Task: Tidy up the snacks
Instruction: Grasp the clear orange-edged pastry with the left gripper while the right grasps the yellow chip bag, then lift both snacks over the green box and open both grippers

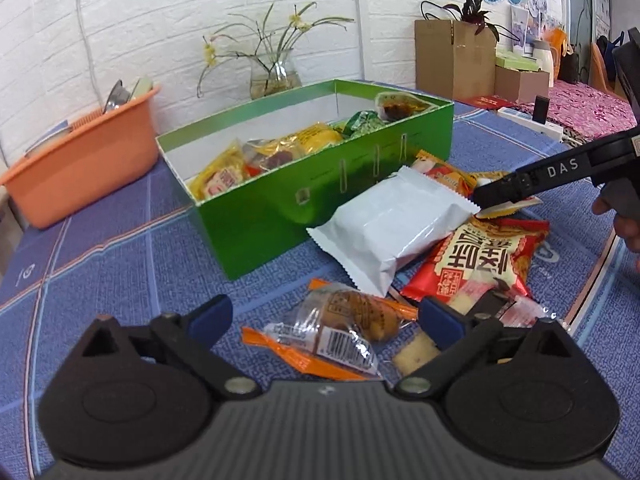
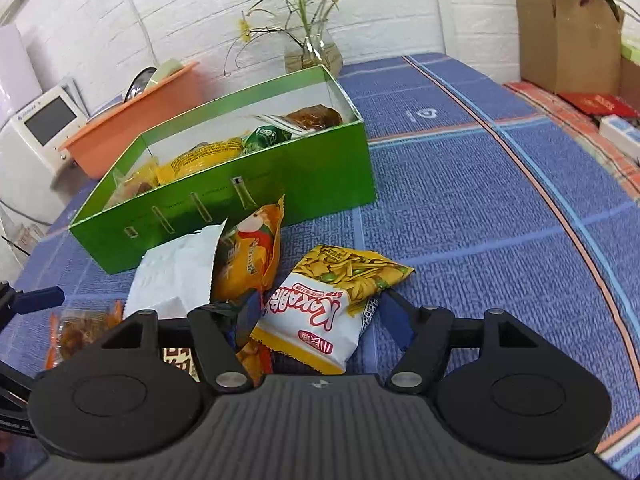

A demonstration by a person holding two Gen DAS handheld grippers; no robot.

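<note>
A green box (image 1: 276, 208) (image 2: 320, 176) holds several snack packets on the blue cloth. In front of it lie a white packet (image 1: 392, 228) (image 2: 176, 276), a red packet (image 1: 480, 260), an orange packet (image 2: 252, 256) and a clear orange-edged packet (image 1: 340, 328). My left gripper (image 1: 324, 320) is open, its fingers either side of the clear packet. My right gripper (image 2: 320, 312) is open around a yellow-and-white packet (image 2: 332, 300); in the left wrist view its fingers (image 1: 516, 188) lie over that packet.
An orange basin (image 1: 84, 160) (image 2: 136, 120) stands left of the box. A glass vase with flowers (image 1: 276, 72) (image 2: 312, 52) stands behind it by the white wall. Cardboard boxes (image 1: 456, 56) stand at the back right. A white device (image 2: 48, 120) sits far left.
</note>
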